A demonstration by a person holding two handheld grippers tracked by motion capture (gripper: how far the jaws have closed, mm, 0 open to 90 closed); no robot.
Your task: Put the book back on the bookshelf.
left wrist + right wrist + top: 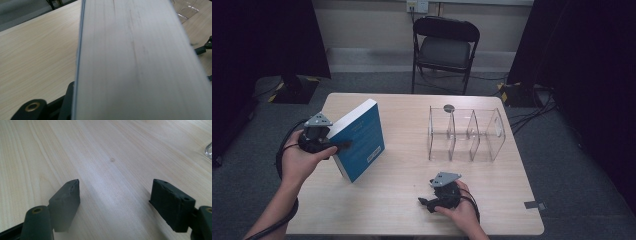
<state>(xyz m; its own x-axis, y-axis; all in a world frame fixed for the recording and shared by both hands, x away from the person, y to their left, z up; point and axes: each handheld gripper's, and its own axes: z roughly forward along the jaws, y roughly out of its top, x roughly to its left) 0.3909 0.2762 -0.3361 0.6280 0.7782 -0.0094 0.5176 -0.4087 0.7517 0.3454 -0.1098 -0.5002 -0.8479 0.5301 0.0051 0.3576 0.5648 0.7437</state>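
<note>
A thick book with a blue cover (362, 137) stands tilted on its edge at the left of the wooden table (402, 175). My left gripper (343, 146) is shut on it from the left, one jaw lying across the blue cover. In the left gripper view the book's white page block (130, 62) rises between the jaws, and one black jaw hugs its lower left side. My right gripper (424, 202) rests near the table's front edge, pointing left. In the right gripper view it (115, 195) is open, with bare wood between its pads.
A clear plastic divider rack (467, 132) with several slots stands at the right back of the table, a small dark disc (449, 107) behind it. A black folding chair (444, 47) stands beyond the far edge. Cables lie on the floor at right.
</note>
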